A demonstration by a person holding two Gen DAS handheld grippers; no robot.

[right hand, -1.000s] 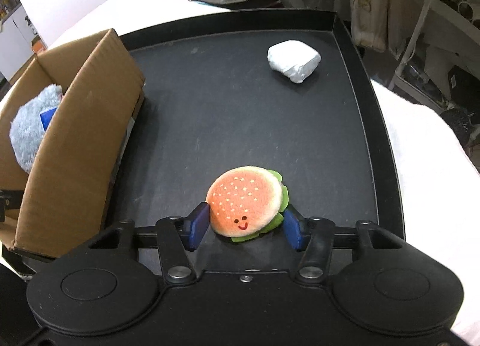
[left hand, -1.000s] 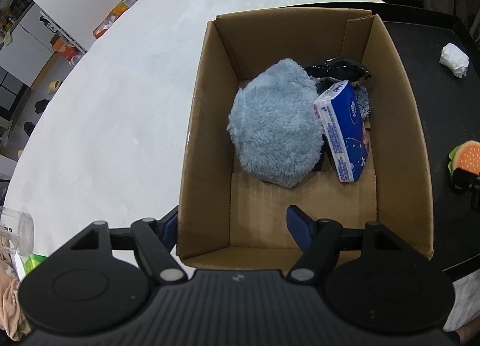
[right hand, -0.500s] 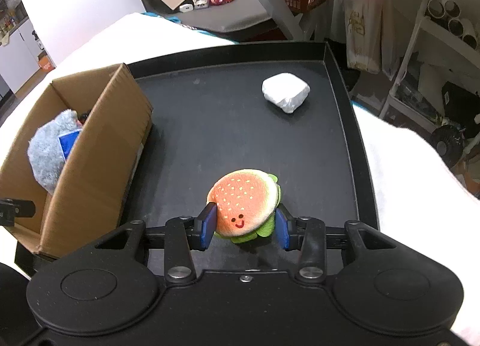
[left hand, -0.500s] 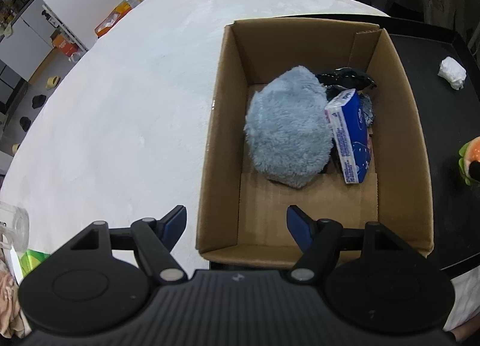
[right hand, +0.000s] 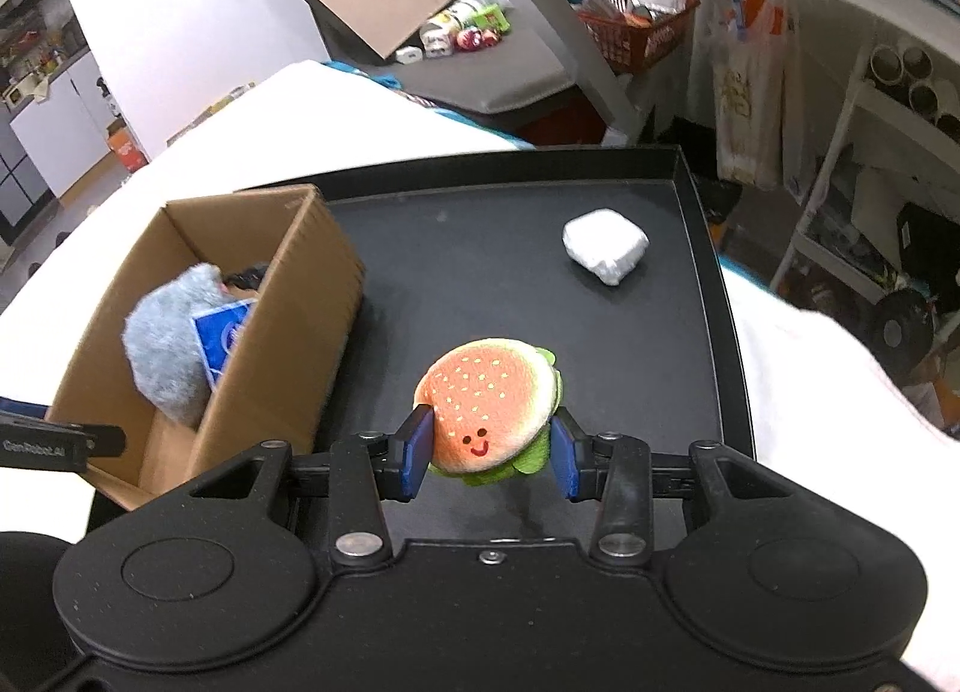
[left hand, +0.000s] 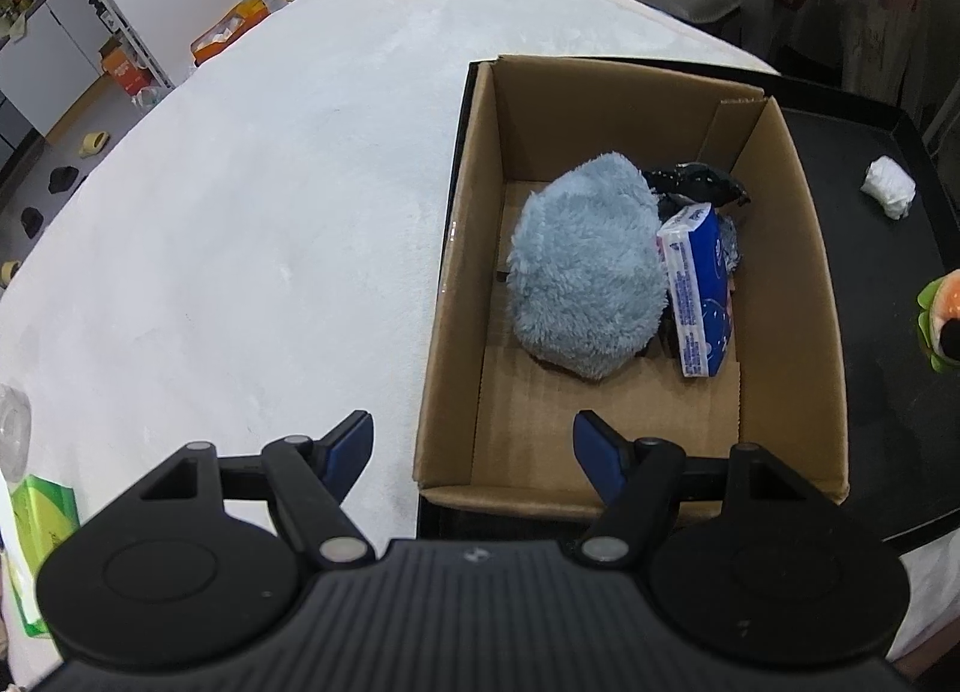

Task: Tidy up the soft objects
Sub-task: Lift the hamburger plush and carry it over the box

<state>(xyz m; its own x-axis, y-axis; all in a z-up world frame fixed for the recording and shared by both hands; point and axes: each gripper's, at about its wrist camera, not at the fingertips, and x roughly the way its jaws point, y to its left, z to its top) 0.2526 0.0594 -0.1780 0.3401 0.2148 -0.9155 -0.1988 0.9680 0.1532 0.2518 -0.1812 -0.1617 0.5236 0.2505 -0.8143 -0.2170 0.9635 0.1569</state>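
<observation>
My right gripper [right hand: 491,452] is shut on a plush burger toy [right hand: 489,392] with a smiling face, held above the black tray [right hand: 714,296]. The burger shows at the right edge of the left wrist view [left hand: 942,320]. An open cardboard box [left hand: 462,272] holds a fluffy grey-blue plush [left hand: 585,278], a blue tissue pack [left hand: 699,290] and a black crumpled item [left hand: 696,179]. My left gripper [left hand: 474,446] stands open and empty over the box's near left corner. The box [right hand: 288,356] lies left of the burger in the right wrist view.
A white wrapped bundle [right hand: 605,248] lies on the far part of the tray. A white cloth-covered table [left hand: 240,224] spreads left of the box. A green packet [left hand: 42,518] sits at the near left. Shelves and clutter stand behind the tray.
My right gripper closed on the burger and lifted it off the tray. The left gripper drifted a little left and back from the box, still open.
</observation>
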